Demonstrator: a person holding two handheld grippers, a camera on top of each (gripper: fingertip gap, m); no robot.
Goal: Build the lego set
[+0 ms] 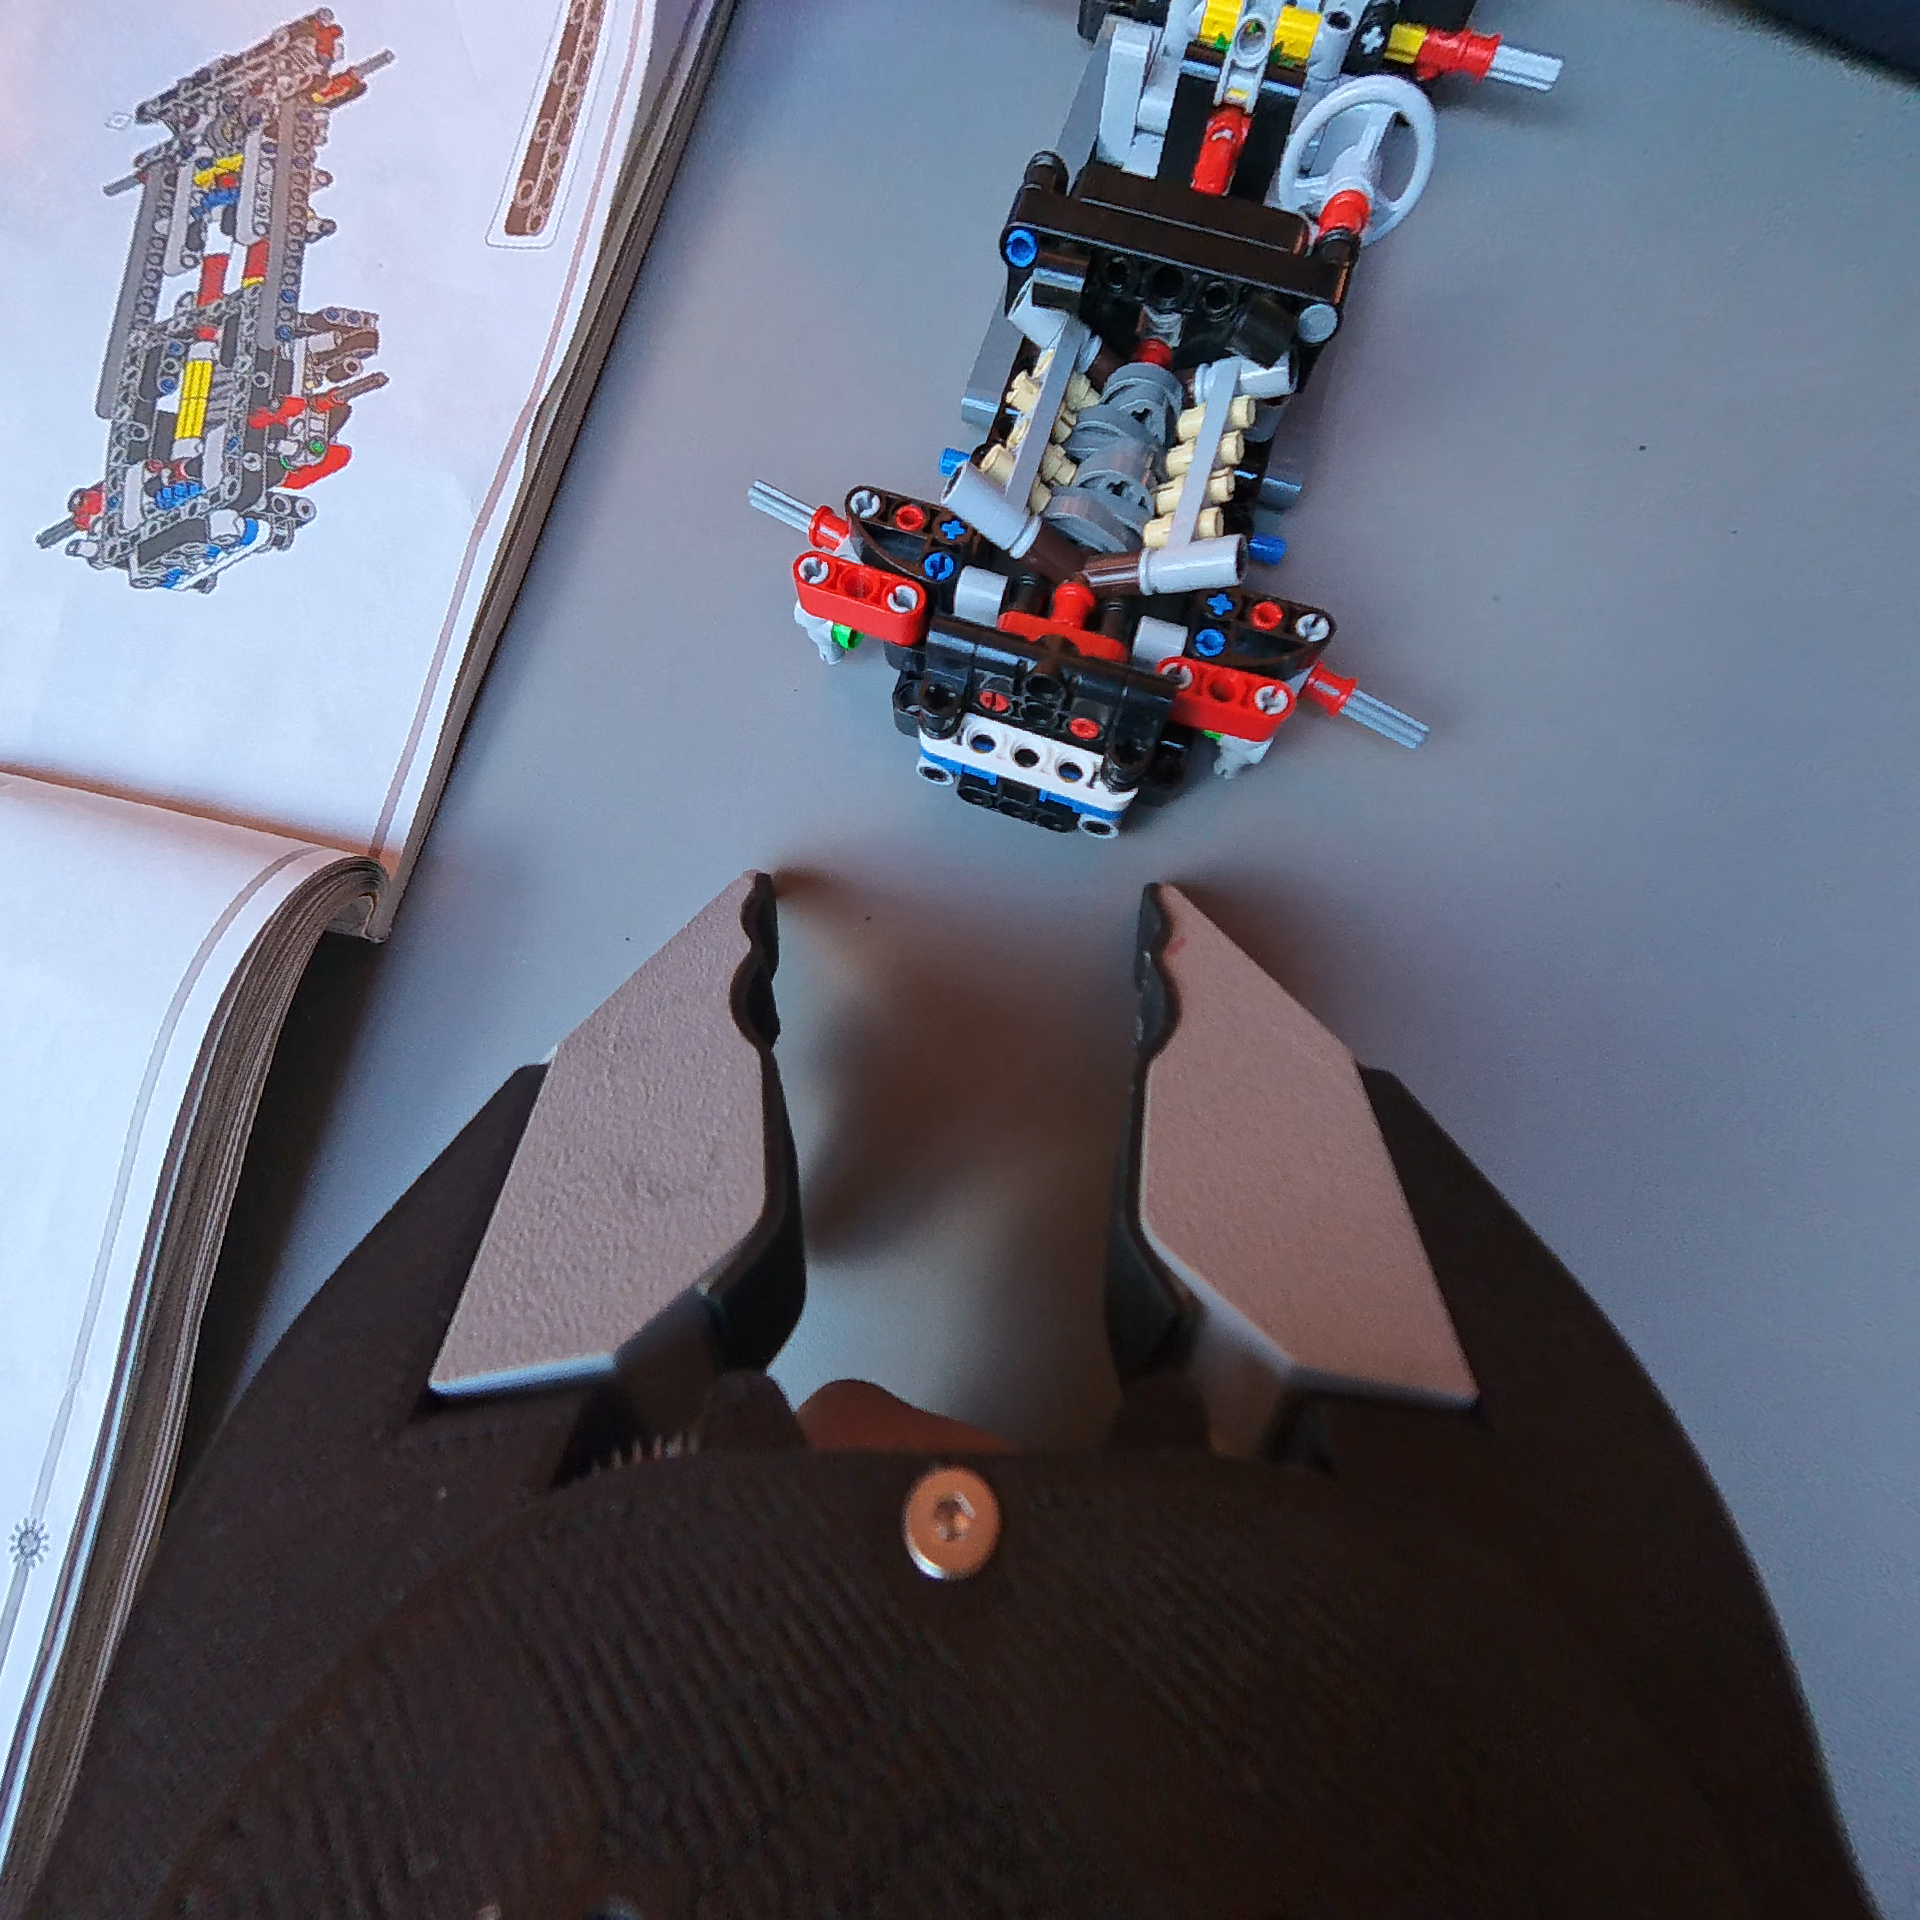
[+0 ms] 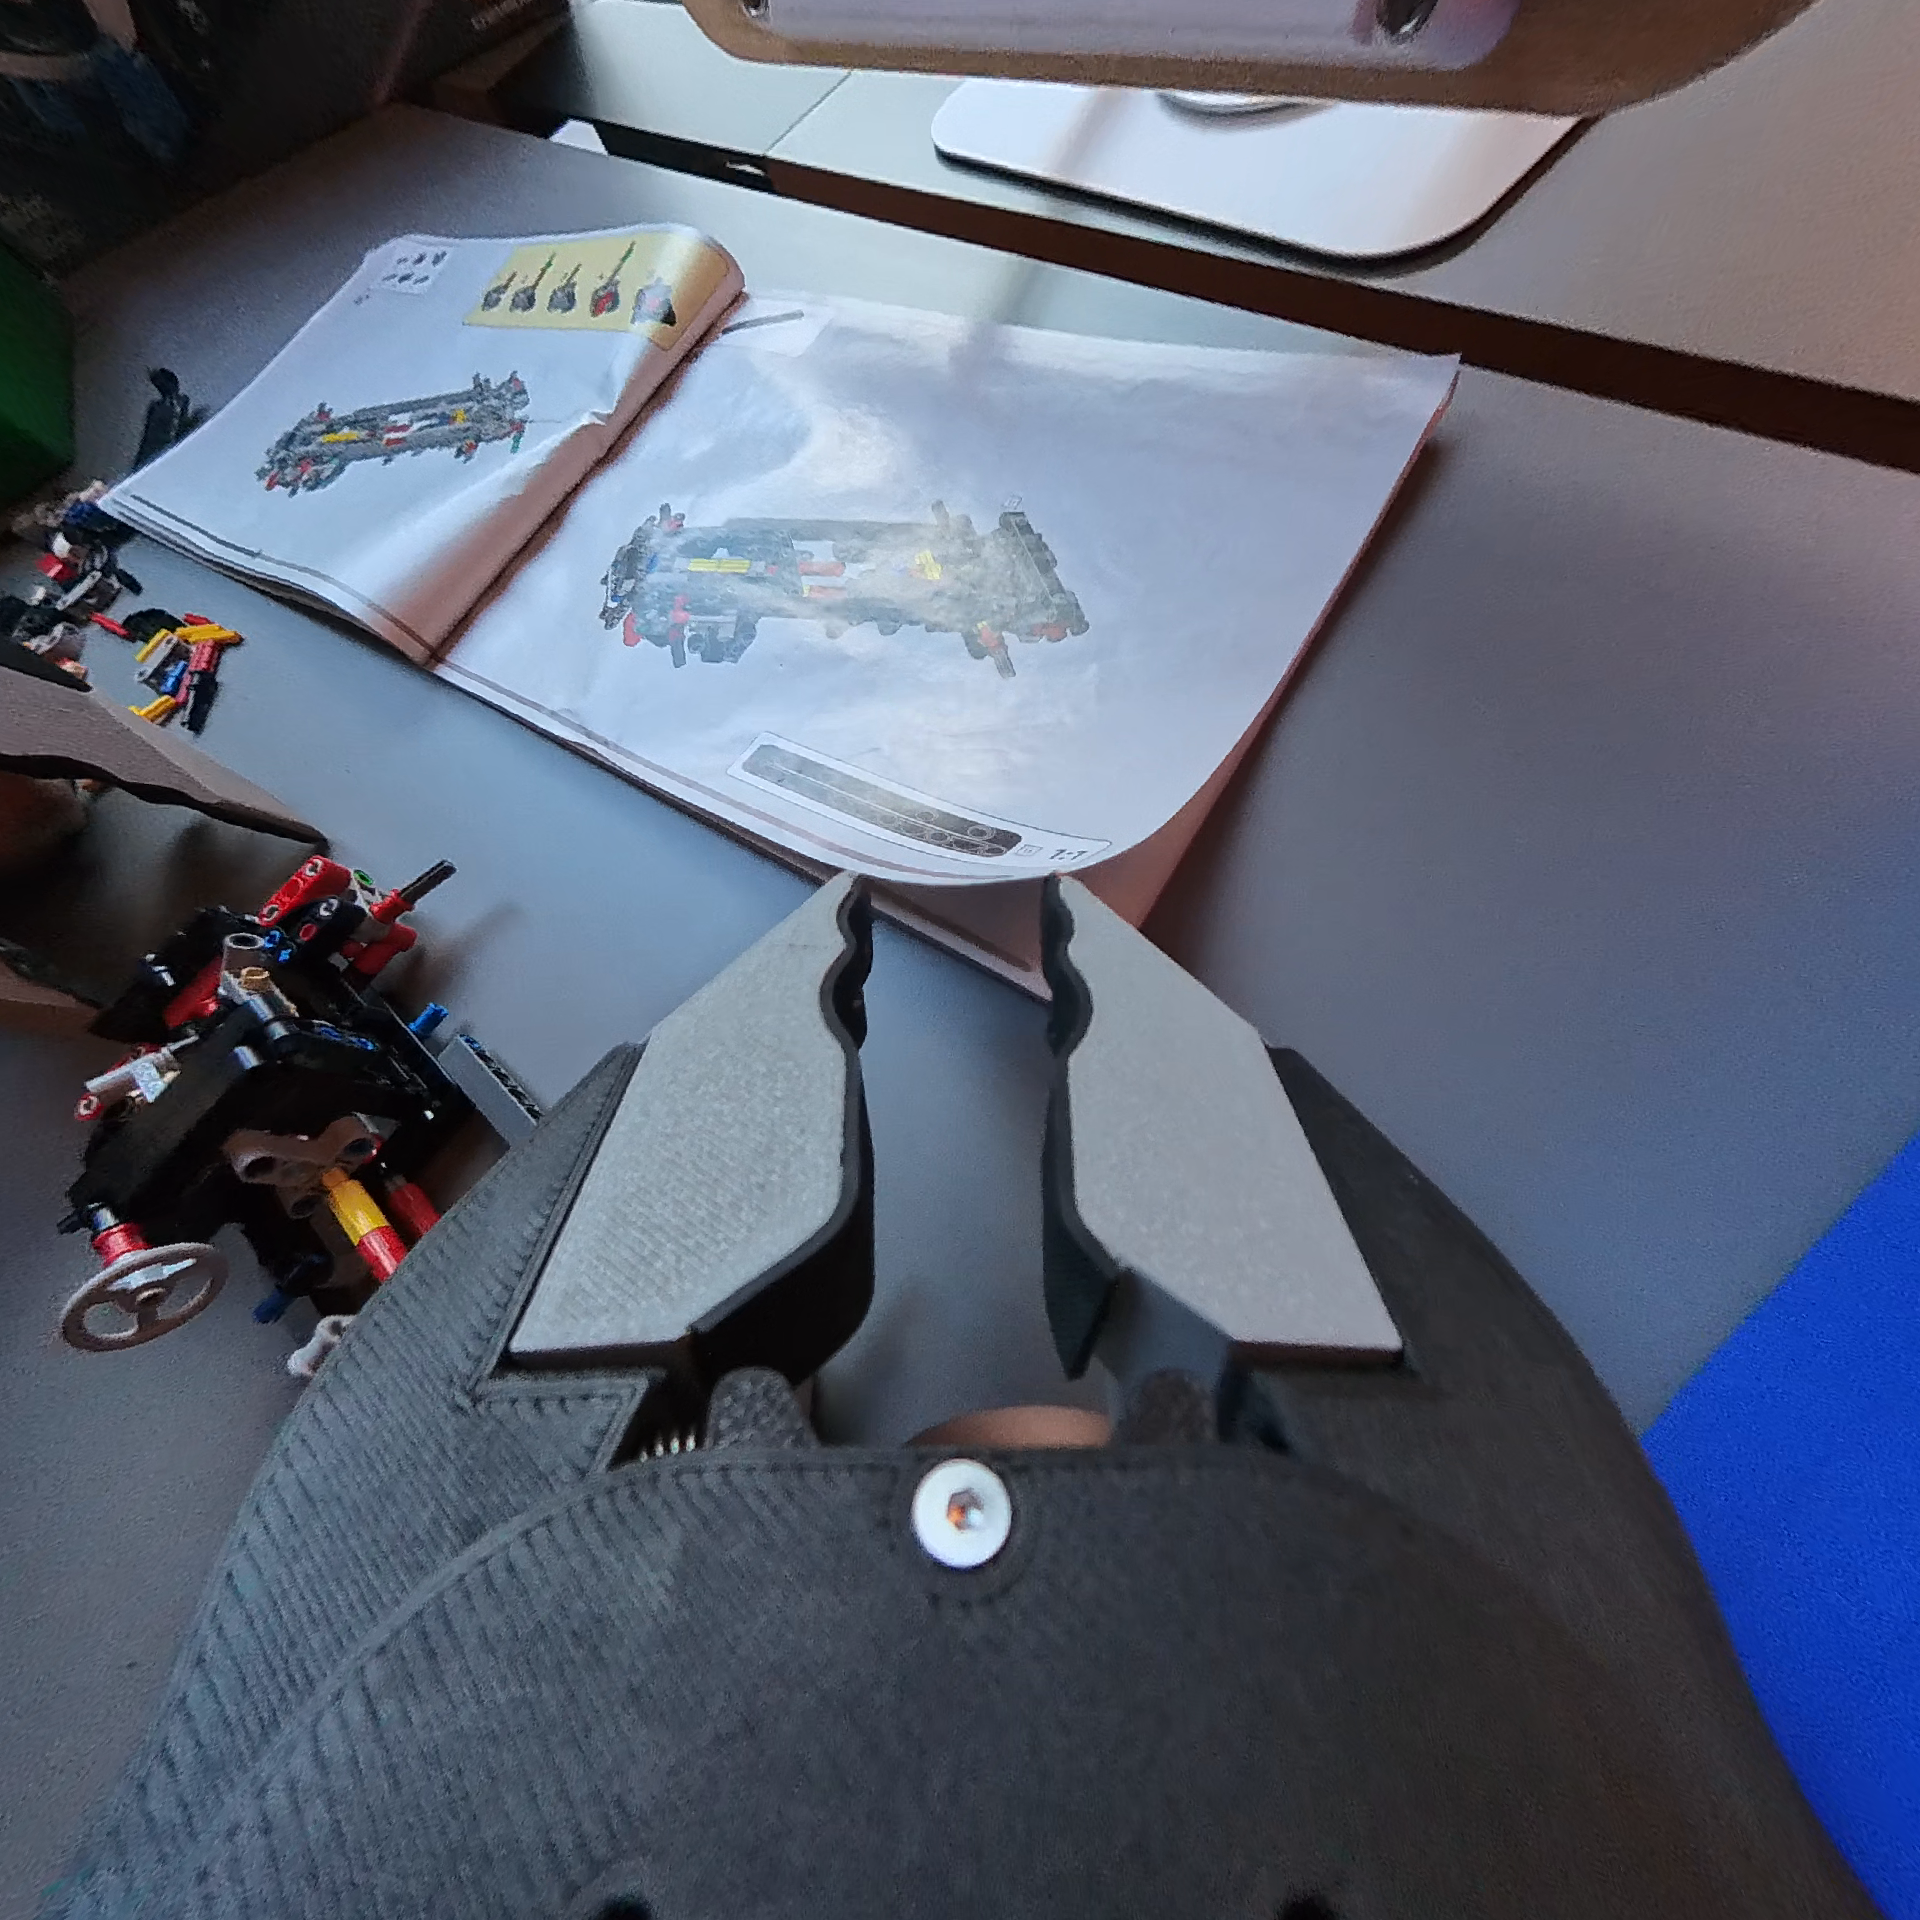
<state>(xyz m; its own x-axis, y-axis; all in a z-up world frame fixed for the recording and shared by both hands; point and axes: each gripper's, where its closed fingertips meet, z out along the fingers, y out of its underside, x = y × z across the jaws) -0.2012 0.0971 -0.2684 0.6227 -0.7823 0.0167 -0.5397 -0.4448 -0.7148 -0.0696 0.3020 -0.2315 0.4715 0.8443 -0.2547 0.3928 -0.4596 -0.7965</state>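
Grey table (image 2: pixel 1558 727), carrying everything. Open instruction booklet (image 2: pixel 935 499) lying flat toward the far edge, its near page corner curling up. Brick-built car chassis (image 1: pixel 1122 468) standing mid-table beside the booklet, steering wheel (image 1: pixel 1361 145) at its far end. Left gripper (image 1: pixel 956 904) just short of the chassis's near end, fingers wide apart, nothing between them. Right gripper (image 2: pixel 951 904) at the curled page corner, fingers parted, clamped on nothing. Loose small bricks (image 2: pixel 177 665) scattered near the left edge.
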